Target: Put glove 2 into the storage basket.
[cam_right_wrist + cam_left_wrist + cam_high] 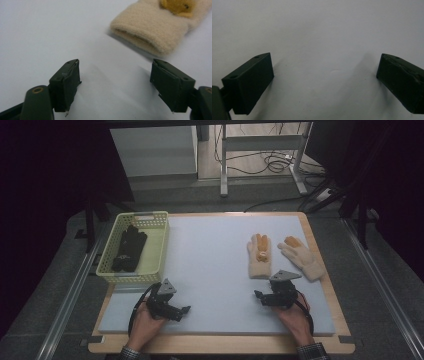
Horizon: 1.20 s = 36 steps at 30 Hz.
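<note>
A: How does the person hold the two tools?

B: Both forearms come in from the near edge of the table. The left hand (145, 322) wraps the left gripper (186, 310) low over the pale foam mat (210, 255), its nose pointing toward the mat's middle and the grey three-cornered plate on top. The right hand (295, 315) grips the right gripper (257, 295) the same way, its nose turned inward toward the left one, so the two tools face each other across a bare stretch of mat.

A: And the jaws?

B: In the left gripper view the two black jaws stand wide apart with nothing but mat between them. In the right gripper view the jaws are also spread, with a bare gap; they hold nothing.

A: Where are the gloves from there?

B: The cream knitted glove (152, 32) lies just beyond the right gripper's jaws and a little to one side, its cuff opening turned toward them, apart from the pads. From above, that glove (260, 257) sits just past the right gripper, fingers pointing away from the person. A second cream glove (302, 257) lies beside it, farther out toward the mat's right edge, angled.

A: Anything near the left tool?

B: A pale yellow basket (157, 255) stands beyond the left gripper on the mat's left side, with a black glove (129, 249) lying inside it.
</note>
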{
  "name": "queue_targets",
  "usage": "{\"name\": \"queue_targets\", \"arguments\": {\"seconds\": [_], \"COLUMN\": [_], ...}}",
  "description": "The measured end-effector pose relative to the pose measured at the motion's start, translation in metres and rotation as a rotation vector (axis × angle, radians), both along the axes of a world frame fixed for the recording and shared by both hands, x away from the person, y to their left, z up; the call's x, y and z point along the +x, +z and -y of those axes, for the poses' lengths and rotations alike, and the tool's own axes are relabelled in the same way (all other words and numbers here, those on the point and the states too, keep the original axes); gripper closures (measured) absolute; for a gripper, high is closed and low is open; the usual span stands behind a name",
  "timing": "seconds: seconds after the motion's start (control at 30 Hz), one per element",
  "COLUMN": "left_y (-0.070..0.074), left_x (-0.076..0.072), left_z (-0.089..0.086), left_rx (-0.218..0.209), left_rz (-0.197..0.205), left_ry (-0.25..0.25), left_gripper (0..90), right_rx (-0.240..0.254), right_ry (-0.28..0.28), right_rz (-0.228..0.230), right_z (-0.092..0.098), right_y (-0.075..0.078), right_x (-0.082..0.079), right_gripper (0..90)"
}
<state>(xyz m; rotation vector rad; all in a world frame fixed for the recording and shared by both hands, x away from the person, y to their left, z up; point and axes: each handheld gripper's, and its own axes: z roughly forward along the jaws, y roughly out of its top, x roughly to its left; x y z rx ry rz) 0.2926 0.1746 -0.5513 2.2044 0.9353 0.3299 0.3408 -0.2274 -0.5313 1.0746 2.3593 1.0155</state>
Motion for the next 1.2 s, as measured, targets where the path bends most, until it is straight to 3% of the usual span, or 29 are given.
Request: {"name": "queue_targets", "arguments": {"seconds": [0.2,0.33,0.57,0.77,0.93,1.1,1.2], "left_y": [0.0,0.0,0.0,0.0,0.0,0.0,0.0], "left_x": [0.0,0.0,0.0,0.0,0.0,0.0,0.0], "left_z": [0.0,0.0,0.0,0.0,0.0,0.0,0.0], "left_rx": [0.002,0.001,-0.001,-0.001,-0.002,-0.002,-0.002], "left_rz": [0.0,-0.001,-0.002,-0.002,-0.002,-0.003,-0.002], "left_ry": [-0.002,-0.002,-0.001,-0.001,0.0,0.0,0.0], "left_gripper": [1.2,1.3,1.3,1.3,1.3,1.3,1.4], "right_rx": [-0.033,0.012,0.013,-0.026,-0.052,-0.079,-0.108], "right_ry": [-0.022,-0.078,-0.169,-0.253,-0.332,-0.368,-0.37], "right_rz": [-0.003,-0.015,0.021,0.061,0.067,0.035,0.007], "right_z": [0.017,0.042,0.077,0.096,0.112,0.12,0.12], "right_y": [0.005,0.014,0.033,0.042,0.041,0.029,0.021], "right_x": [0.004,0.012,0.032,0.054,0.073,0.088,0.094], "right_gripper": [36.1,45.6,56.4,54.9,45.9,36.5,36.8]}}
